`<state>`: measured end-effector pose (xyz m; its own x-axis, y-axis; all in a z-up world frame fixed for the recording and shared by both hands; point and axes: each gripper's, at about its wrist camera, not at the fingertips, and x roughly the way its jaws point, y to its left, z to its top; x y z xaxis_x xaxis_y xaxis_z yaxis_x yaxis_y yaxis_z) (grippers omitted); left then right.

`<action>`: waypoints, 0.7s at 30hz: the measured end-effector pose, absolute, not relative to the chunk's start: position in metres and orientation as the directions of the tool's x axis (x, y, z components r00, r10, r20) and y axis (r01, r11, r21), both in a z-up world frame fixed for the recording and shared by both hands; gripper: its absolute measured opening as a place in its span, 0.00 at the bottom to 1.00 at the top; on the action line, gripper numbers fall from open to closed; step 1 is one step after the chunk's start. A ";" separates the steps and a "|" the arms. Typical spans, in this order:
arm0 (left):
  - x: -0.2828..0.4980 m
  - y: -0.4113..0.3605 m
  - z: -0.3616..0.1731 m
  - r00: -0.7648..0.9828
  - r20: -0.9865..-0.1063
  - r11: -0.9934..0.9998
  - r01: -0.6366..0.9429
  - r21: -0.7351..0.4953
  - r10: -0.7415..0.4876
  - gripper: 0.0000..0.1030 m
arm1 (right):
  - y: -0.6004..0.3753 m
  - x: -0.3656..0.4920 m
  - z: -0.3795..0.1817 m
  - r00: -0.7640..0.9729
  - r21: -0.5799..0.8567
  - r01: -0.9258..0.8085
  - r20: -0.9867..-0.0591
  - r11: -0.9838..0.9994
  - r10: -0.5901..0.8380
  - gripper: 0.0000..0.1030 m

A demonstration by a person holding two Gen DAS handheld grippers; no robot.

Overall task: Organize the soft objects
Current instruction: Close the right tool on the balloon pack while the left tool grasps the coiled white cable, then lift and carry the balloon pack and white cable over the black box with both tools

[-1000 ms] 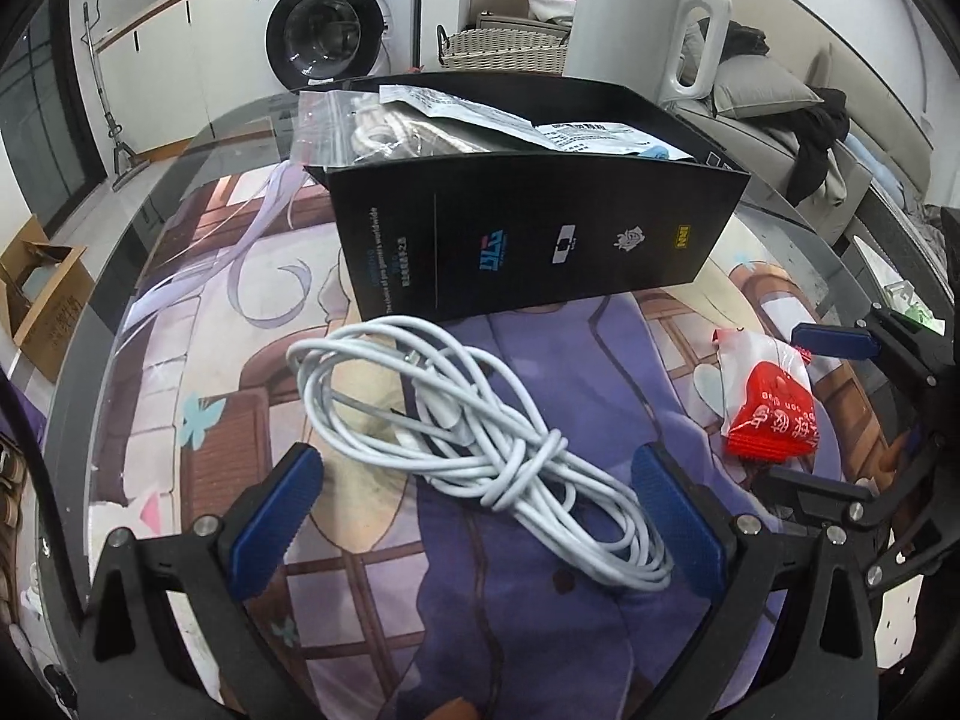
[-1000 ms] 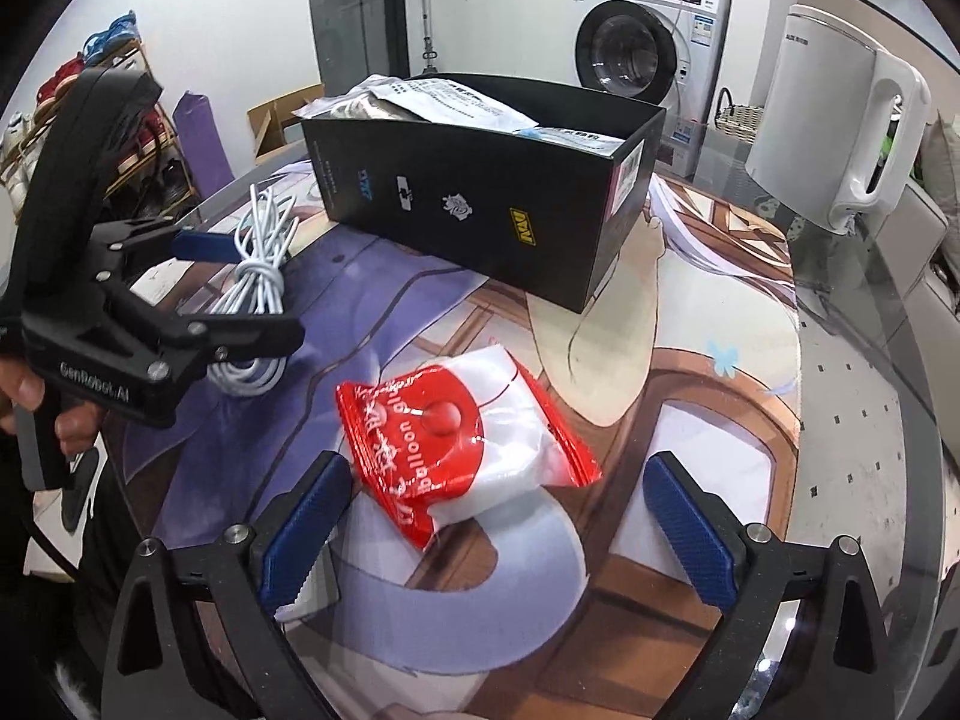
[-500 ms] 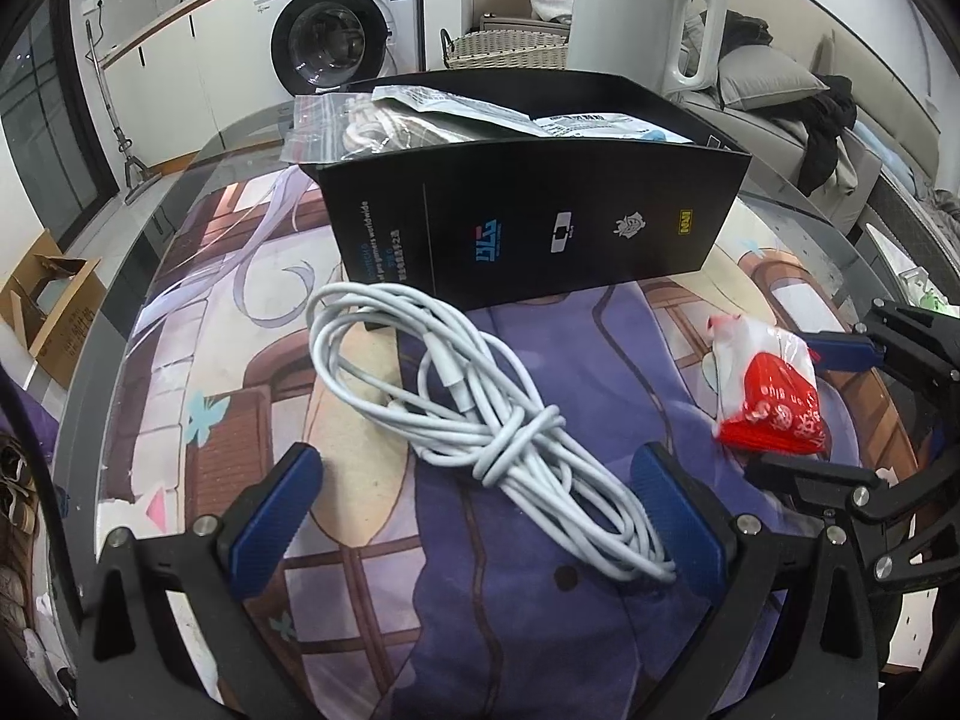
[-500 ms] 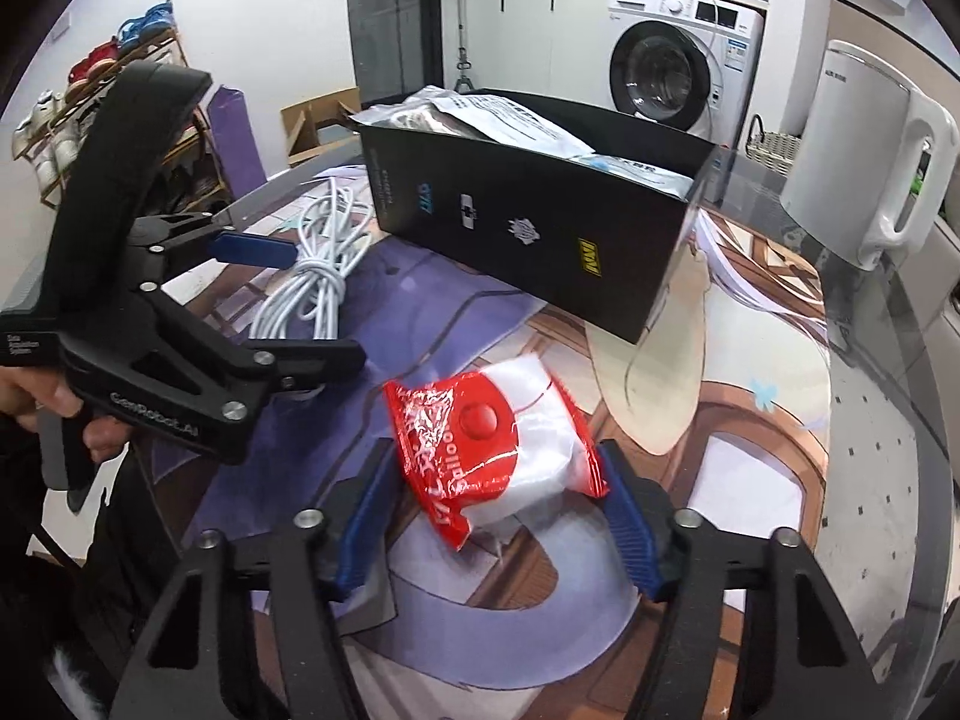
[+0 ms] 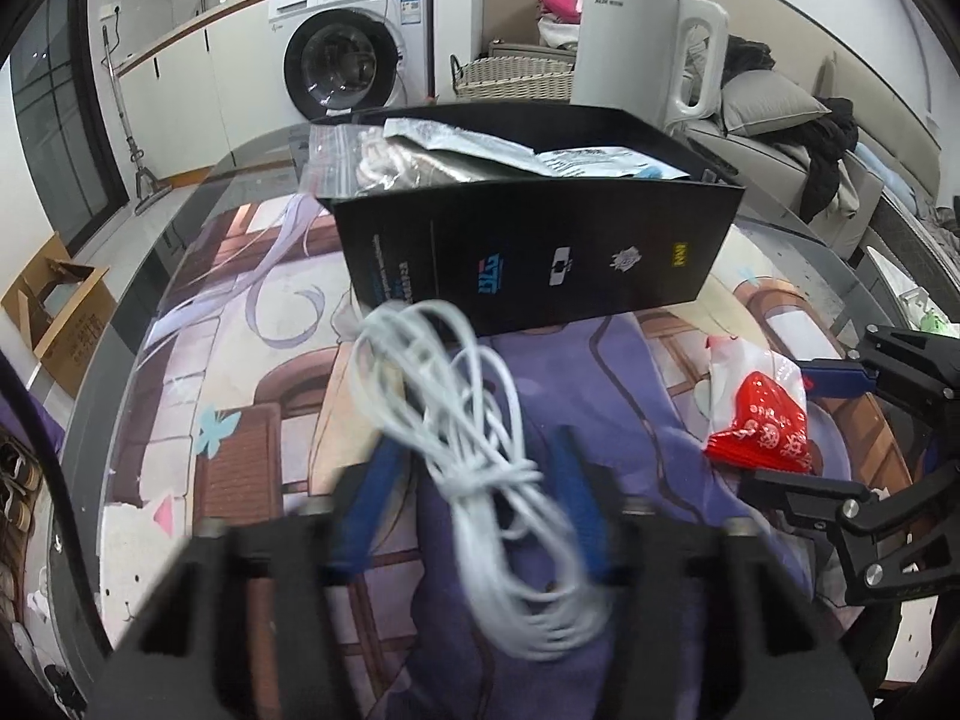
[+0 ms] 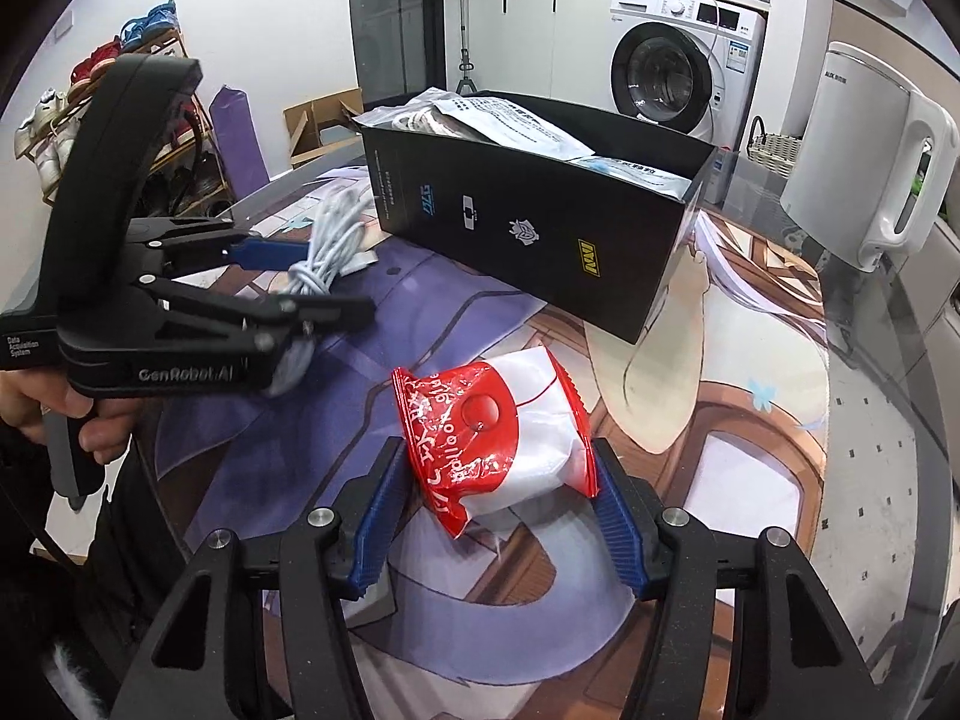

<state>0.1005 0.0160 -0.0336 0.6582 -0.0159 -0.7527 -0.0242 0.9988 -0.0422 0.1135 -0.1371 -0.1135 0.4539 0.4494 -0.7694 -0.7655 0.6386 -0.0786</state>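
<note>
Left wrist view
Left gripper (image 5: 474, 474): we see our blue pads drawn in close on the white cable bundle (image 5: 480, 438); the jaws have just been closing, the cable's knotted middle is between them and both pads press on it.
Cable: its loops fan out toward 12 o'clock, reaching the foot of the black box (image 5: 534, 252); the tail hangs toward 6 o'clock, blurred.
Black box: upright on the printed mat (image 5: 240, 324), at 12 o'clock from our pads — plastic bags (image 5: 456, 150) and paper packets stick out of its open top.
Red-and-white packet (image 5: 756, 414): at 3 o'clock from the cable, well apart from it, between the fingers of the right gripper (image 5: 798, 426).
Kettle (image 5: 642, 48): white, behind the box at 1 o'clock.

Right wrist view
Right gripper (image 6: 498, 504): we hold the red-and-white packet (image 6: 498, 438) between the blue pads, one pad against each side — the jaws stand partly drawn in, and the bag's sides touch both.
Packet: on the mat at 12 o'clock from our pads, just short of the black box's (image 6: 534, 216) near corner.
Left gripper (image 6: 300, 288): at 10 o'clock, a hand (image 6: 54, 408) on its grip, its fingers clamped around the white cable (image 6: 330, 234).
Black box: at 12 o'clock, filled with bags (image 6: 498, 120).
Kettle (image 6: 870, 162): at 2 o'clock, on the table's glass edge (image 6: 888, 420).
</note>
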 end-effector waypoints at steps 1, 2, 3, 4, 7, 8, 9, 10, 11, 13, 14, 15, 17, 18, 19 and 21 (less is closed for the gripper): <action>0.100 0.016 -0.033 0.661 -0.750 0.999 -0.020 -0.047 -0.022 0.30 | -0.138 0.114 -0.113 0.455 -0.078 -0.765 -0.769 0.640 0.449 0.58; 0.099 0.016 -0.033 0.664 -0.747 0.999 -0.015 -0.053 -0.029 0.28 | -0.138 0.114 -0.113 0.457 -0.080 -0.764 -0.768 0.640 0.449 0.58; 0.098 0.016 -0.033 0.667 -0.744 0.998 -0.008 -0.055 -0.036 0.27 | -0.138 0.113 -0.112 0.459 -0.080 -0.763 -0.765 0.641 0.451 0.58; 0.097 0.015 -0.033 0.670 -0.741 0.999 -0.004 -0.052 -0.036 0.26 | -0.139 0.113 -0.111 0.460 -0.079 -0.764 -0.763 0.641 0.454 0.58; 0.094 0.012 -0.031 0.681 -0.731 0.999 0.012 -0.049 -0.044 0.26 | -0.142 0.112 -0.108 0.465 -0.076 -0.763 -0.755 0.642 0.462 0.58; 0.093 0.010 -0.030 0.686 -0.726 0.999 0.015 -0.047 -0.045 0.26 | -0.143 0.112 -0.108 0.467 -0.077 -0.763 -0.752 0.642 0.465 0.58; 0.091 0.010 -0.028 0.694 -0.718 0.999 0.018 -0.045 -0.045 0.26 | -0.144 0.111 -0.106 0.469 -0.076 -0.763 -0.748 0.642 0.469 0.58; 0.089 0.009 -0.026 0.702 -0.710 0.999 0.023 -0.045 -0.049 0.26 | -0.146 0.111 -0.105 0.470 -0.072 -0.763 -0.744 0.643 0.474 0.58; 0.088 0.009 -0.023 0.710 -0.702 0.998 0.028 -0.049 -0.054 0.26 | -0.147 0.111 -0.103 0.471 -0.068 -0.762 -0.741 0.643 0.479 0.58; 0.085 0.009 -0.018 0.720 -0.690 0.998 0.034 -0.060 -0.066 0.26 | -0.150 0.109 -0.100 0.477 -0.064 -0.759 -0.732 0.648 0.487 0.58; 0.085 0.009 -0.015 0.724 -0.686 0.997 0.037 -0.066 -0.073 0.26 | -0.151 0.109 -0.098 0.477 -0.059 -0.760 -0.727 0.647 0.494 0.58; 0.083 0.009 -0.012 0.729 -0.680 0.996 0.043 -0.073 -0.081 0.26 | -0.152 0.108 -0.095 0.479 -0.055 -0.761 -0.720 0.647 0.502 0.58; 0.081 0.009 -0.006 0.741 -0.666 0.996 0.050 -0.076 -0.088 0.26 | -0.154 0.106 -0.089 0.489 -0.054 -0.760 -0.705 0.648 0.514 0.58; 0.081 0.010 -0.003 0.746 -0.660 0.995 0.053 -0.080 -0.093 0.26 | -0.155 0.104 -0.085 0.491 -0.048 -0.760 -0.696 0.649 0.524 0.58; 0.081 0.011 0.001 0.751 -0.652 0.994 0.056 -0.089 -0.101 0.26 | -0.156 0.103 -0.082 0.496 -0.047 -0.759 -0.687 0.649 0.530 0.58; 0.082 0.014 0.005 0.759 -0.643 0.994 0.056 -0.097 -0.106 0.26 | -0.156 0.100 -0.076 0.504 -0.045 -0.760 -0.672 0.649 0.542 0.58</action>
